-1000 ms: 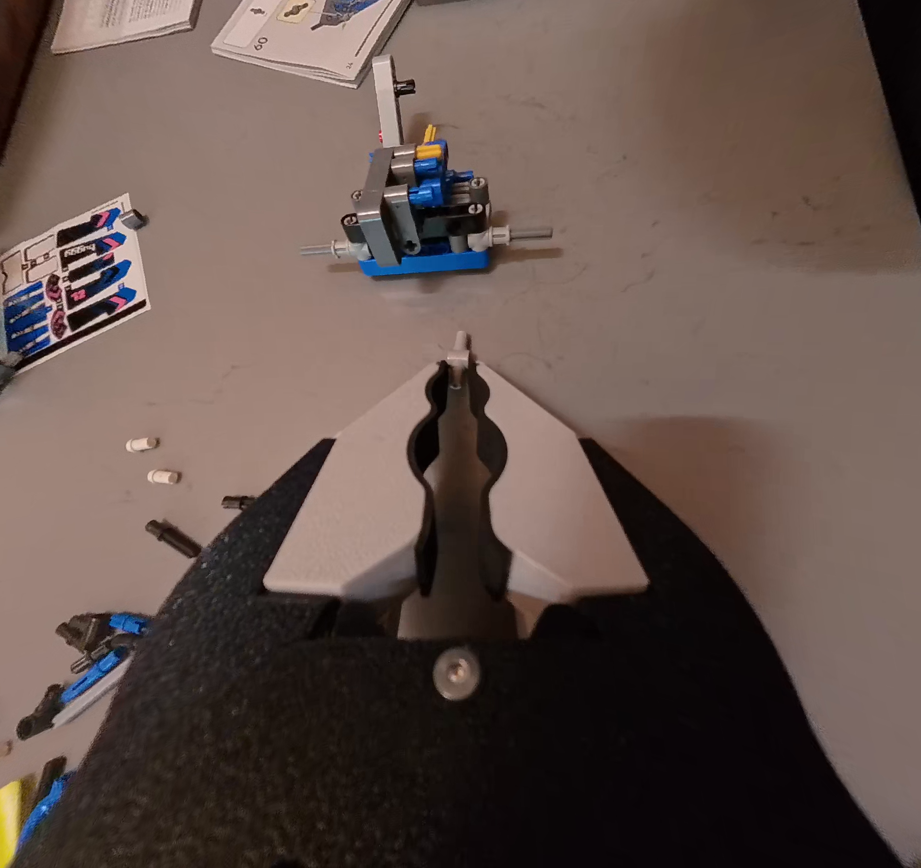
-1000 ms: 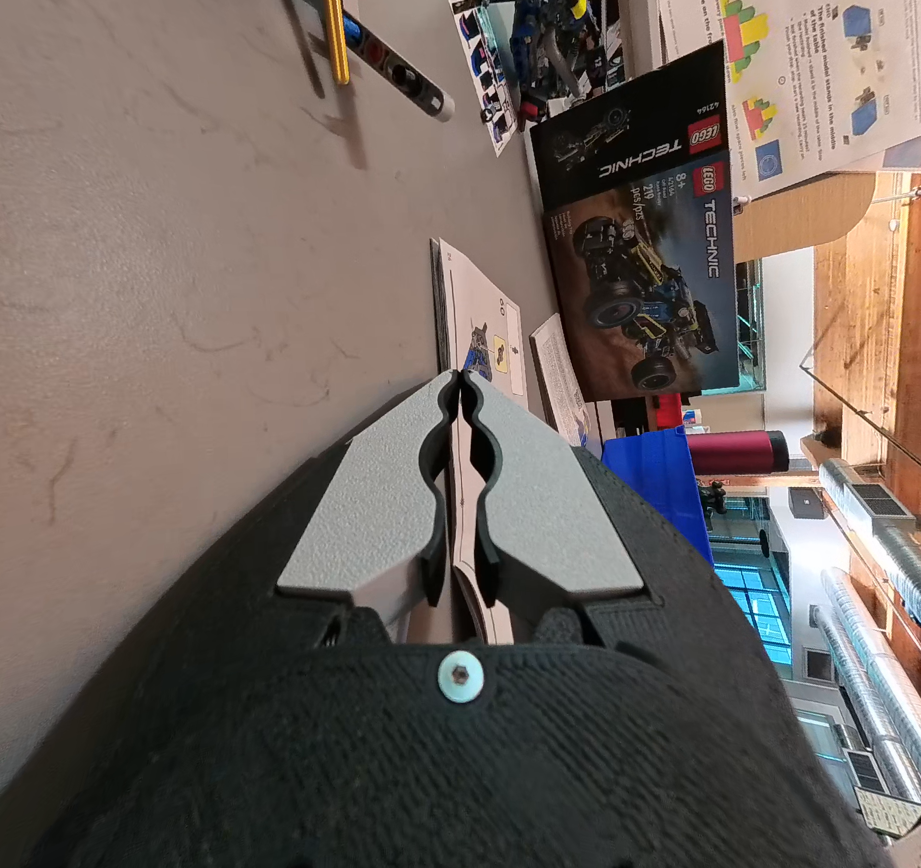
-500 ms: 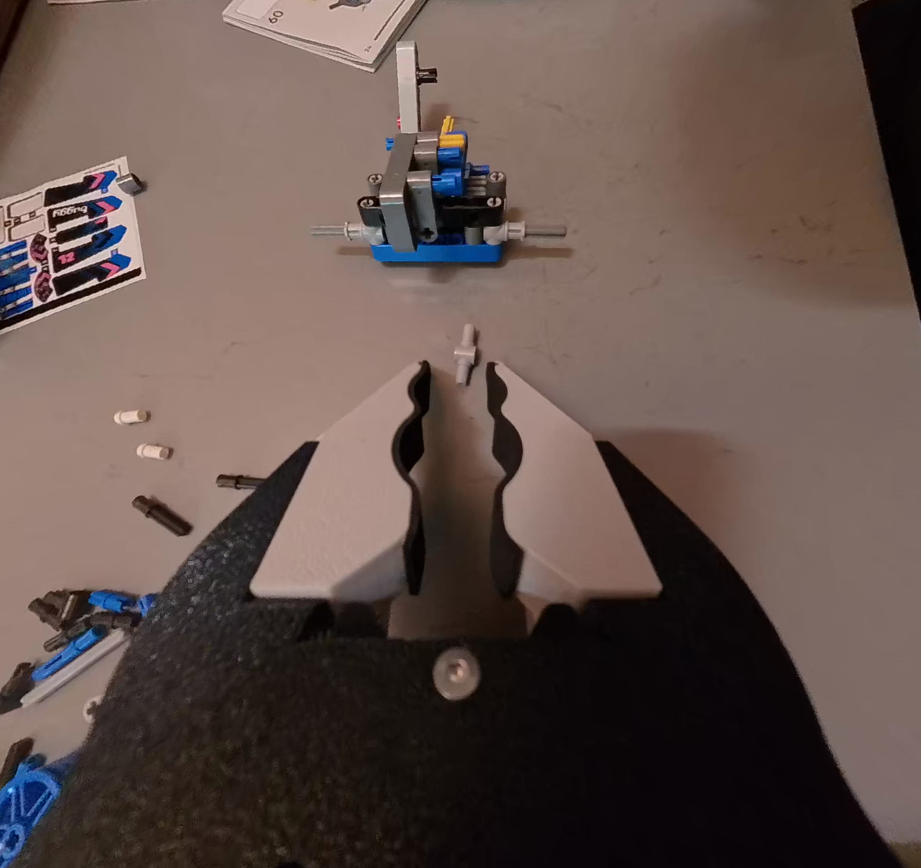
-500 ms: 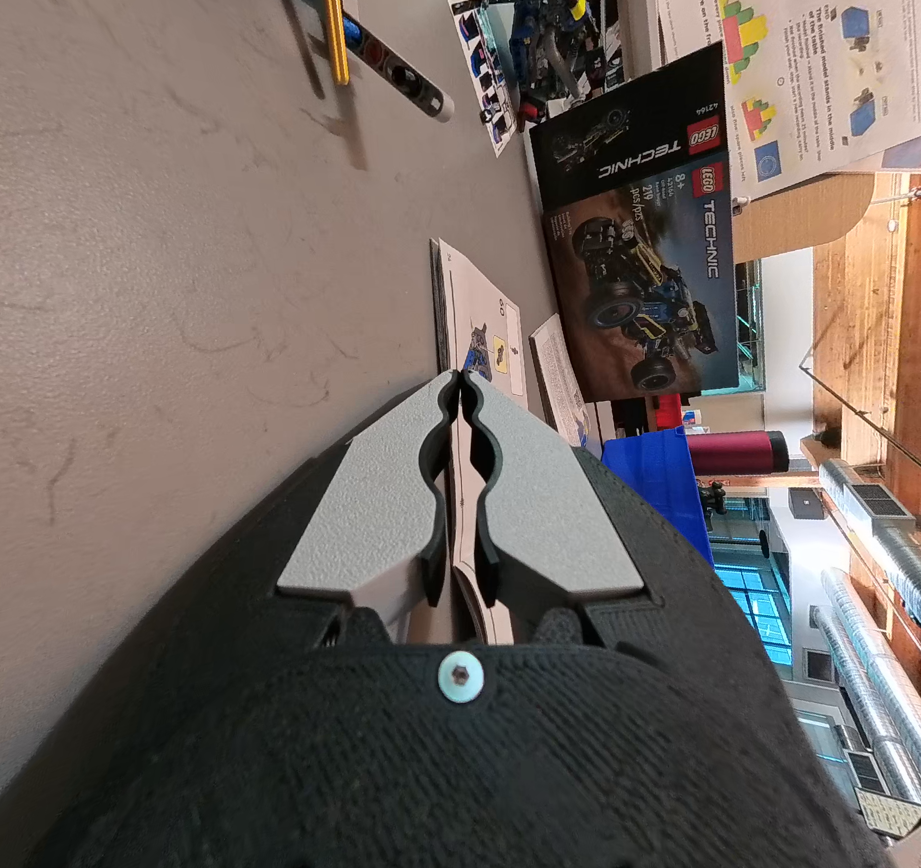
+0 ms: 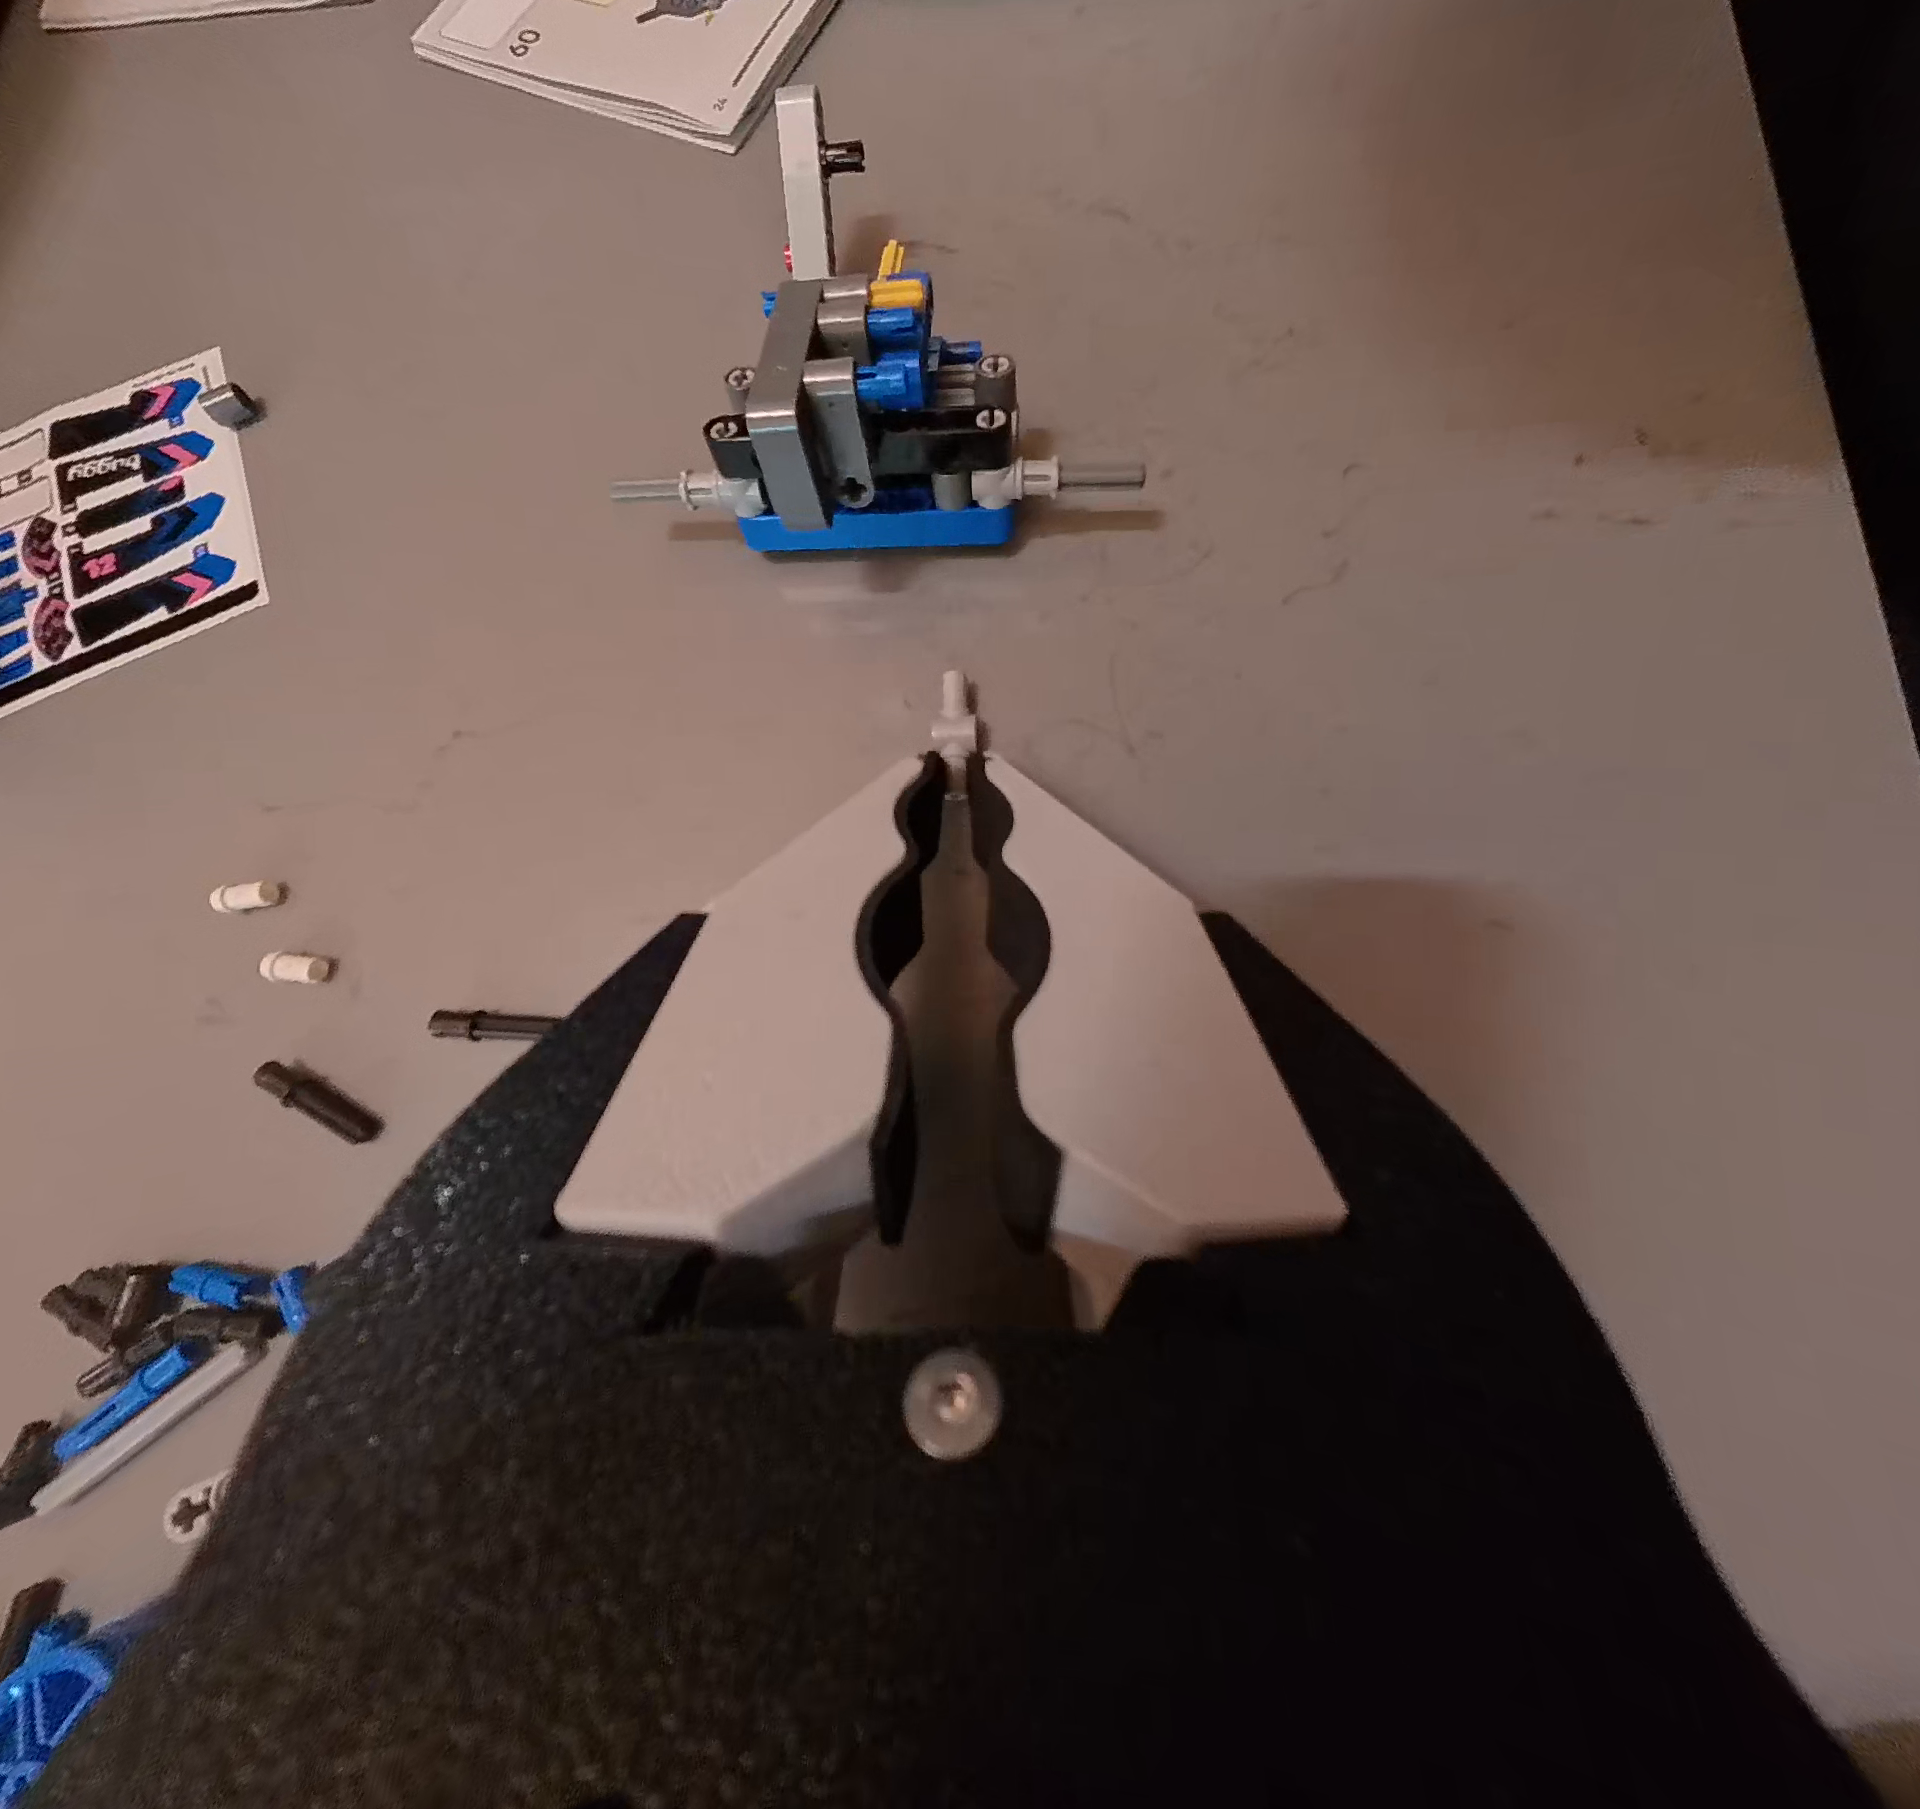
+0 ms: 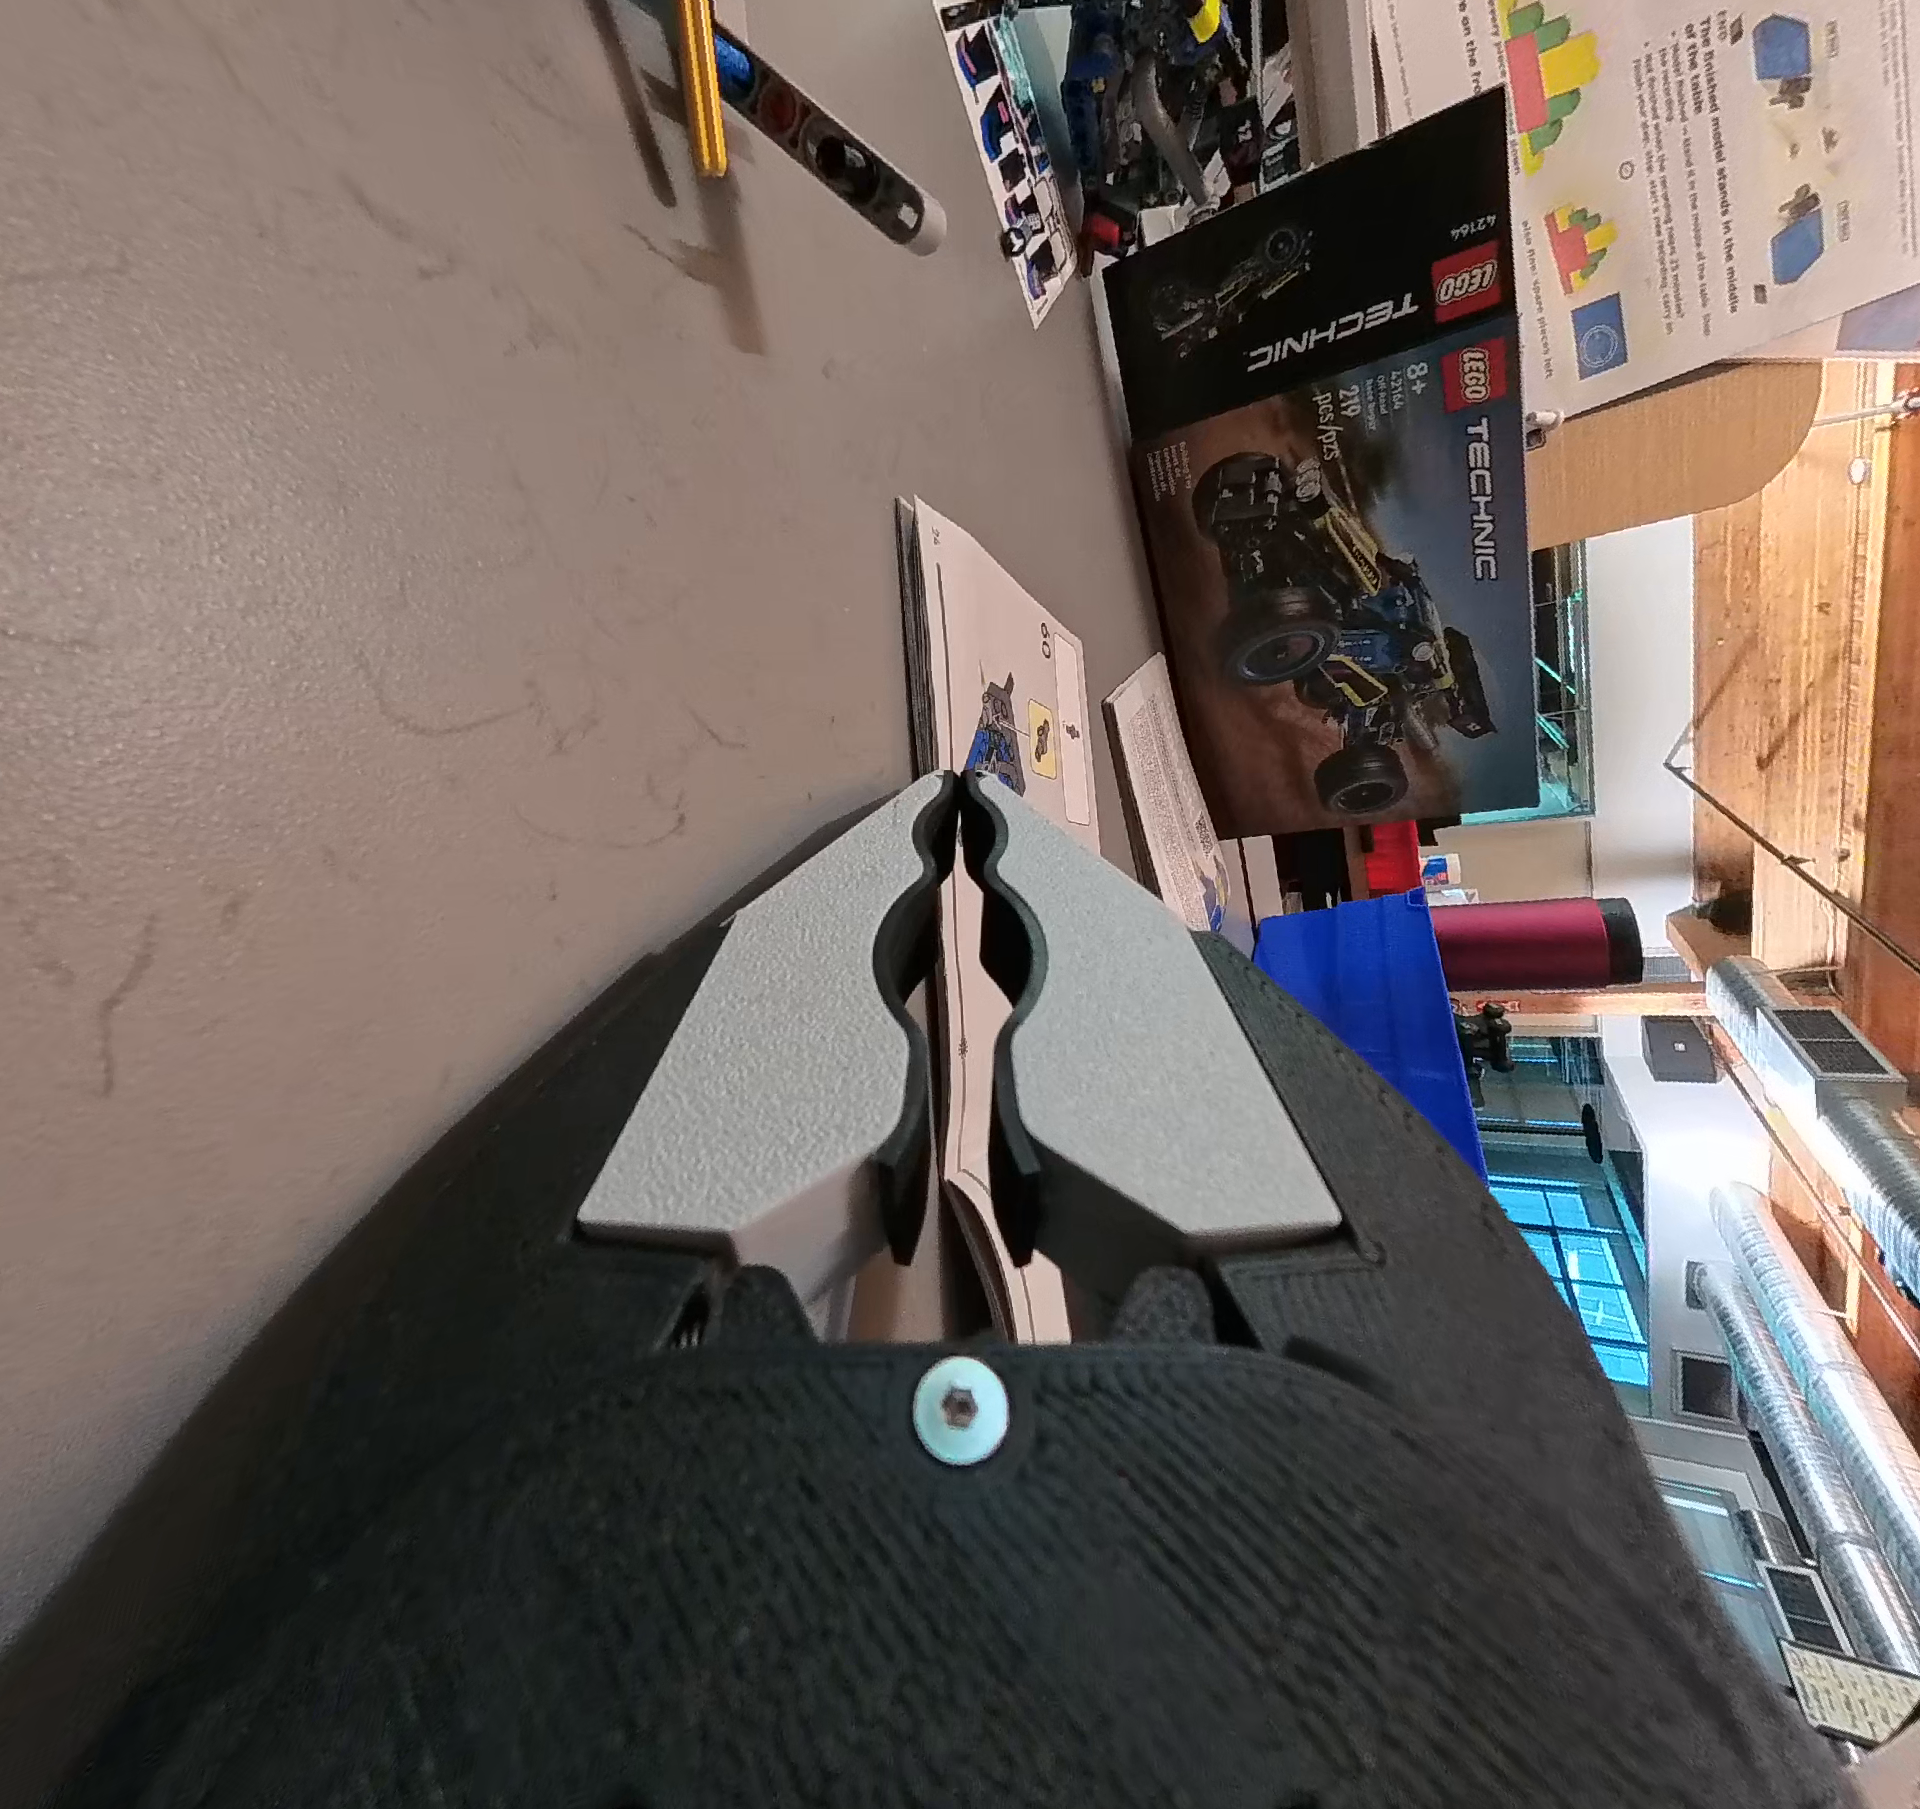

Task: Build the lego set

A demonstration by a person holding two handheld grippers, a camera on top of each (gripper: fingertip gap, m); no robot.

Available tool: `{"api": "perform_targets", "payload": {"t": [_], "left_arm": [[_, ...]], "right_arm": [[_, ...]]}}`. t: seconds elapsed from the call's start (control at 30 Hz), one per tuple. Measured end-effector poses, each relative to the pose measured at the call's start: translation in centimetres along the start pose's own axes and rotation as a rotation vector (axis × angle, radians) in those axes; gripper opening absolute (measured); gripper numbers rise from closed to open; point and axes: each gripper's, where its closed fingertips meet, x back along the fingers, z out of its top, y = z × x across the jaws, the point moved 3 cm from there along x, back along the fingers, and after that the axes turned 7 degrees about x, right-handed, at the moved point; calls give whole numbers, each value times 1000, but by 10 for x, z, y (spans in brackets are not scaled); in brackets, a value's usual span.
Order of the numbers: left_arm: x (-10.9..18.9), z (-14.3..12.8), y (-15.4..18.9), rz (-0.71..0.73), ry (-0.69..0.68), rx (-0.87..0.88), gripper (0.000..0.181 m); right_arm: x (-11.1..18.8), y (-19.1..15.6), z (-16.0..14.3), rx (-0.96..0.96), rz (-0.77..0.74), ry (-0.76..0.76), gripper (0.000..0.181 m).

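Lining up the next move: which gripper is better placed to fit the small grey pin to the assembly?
Left. The left gripper is shut on the light grey pin, pointing at the blue-based assembly. The right gripper is shut on nothing, turned sideways toward the instruction booklet.

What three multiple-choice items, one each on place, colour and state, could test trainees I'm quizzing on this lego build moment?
1. Where does the open instruction booklet lie relative to the partly built blue-based lego assembly?
A. beyond it
B. under it
C. right of it

2. What colour is the assembly's flat base plate?
A. red
B. blue
C. yellow

3. What is the left gripper doing?
A. gaping open
B. clamping the booklet
C. shut on the small light grey lego pin

Key: 1 A, the booklet lies farther up the grey table; 2 B, the plate is bright blue; 3 C, the pin pokes out between the closed fingertips.
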Motion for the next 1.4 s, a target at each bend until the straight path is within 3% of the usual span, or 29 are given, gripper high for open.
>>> {"api": "perform_targets", "payload": {"t": [0.7,0.77,0.87,0.93,1.0,1.17,1.4], "left_arm": [[0,0,-2,-68,-8,77,2],[0,0,-2,-69,-8,77,2],[0,0,-2,-59,-7,67,2],[0,0,-1,-45,-5,49,2],[0,0,-1,-35,-4,38,2],[0,0,-1,-28,-3,29,2],[0,0,0,-23,-3,23,2]], "right_arm": [[2,3,-1,-81,24,29,0],[7,4,12,-187,117,116,5],[21,35,60,-447,179,388,9],[18,38,85,-540,345,486,21],[7,29,100,-536,507,490,30],[-11,24,126,-512,564,517,30],[-19,15,131,-488,602,497,26]]}}
